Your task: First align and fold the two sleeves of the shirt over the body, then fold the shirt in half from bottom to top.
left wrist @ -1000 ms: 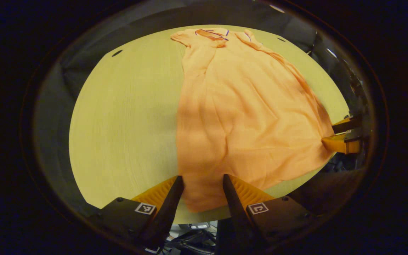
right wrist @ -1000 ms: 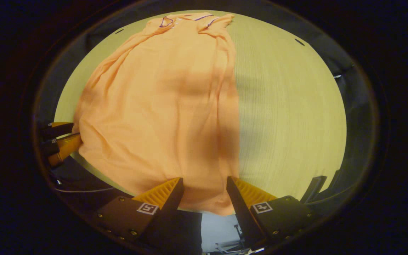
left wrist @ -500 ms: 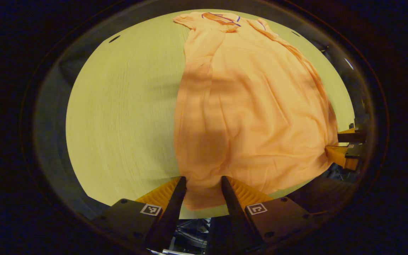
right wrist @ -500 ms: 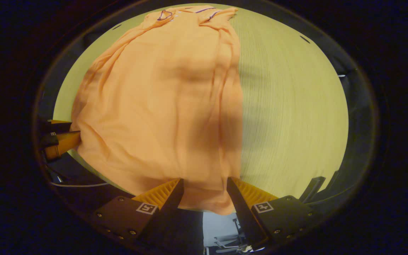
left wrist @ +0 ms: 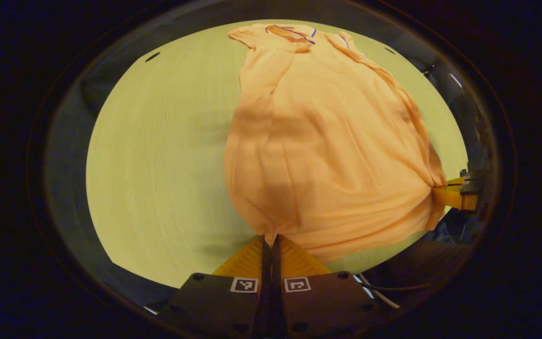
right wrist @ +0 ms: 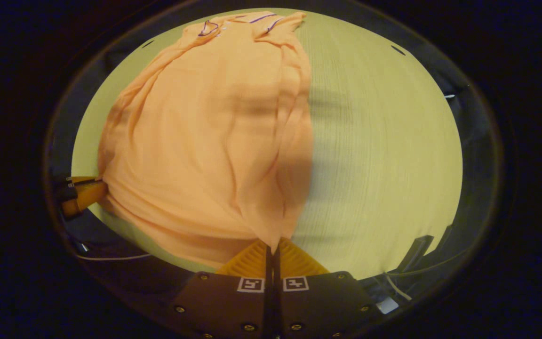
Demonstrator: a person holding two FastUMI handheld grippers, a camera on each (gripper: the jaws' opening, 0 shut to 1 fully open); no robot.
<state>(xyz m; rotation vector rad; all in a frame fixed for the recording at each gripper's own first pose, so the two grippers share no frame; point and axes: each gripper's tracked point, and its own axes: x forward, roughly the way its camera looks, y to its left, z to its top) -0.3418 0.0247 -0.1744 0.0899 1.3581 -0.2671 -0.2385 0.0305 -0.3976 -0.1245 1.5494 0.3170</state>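
On the pale wooden table (left wrist: 158,150), both the left gripper (left wrist: 269,242) and right gripper (right wrist: 272,249) are clenched on the orange polo shirt's (left wrist: 327,141) bottom-hem corners.

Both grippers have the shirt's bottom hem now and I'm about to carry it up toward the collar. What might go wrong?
1. Each grip is a small pinch: the left gripper and right gripper hold bunched corners of the shirt, so fabric may slip out.
2. The hem sags between the corners, so the fold may land uneven.
3. The cloth is already wrinkled; creases could get folded in against the table.
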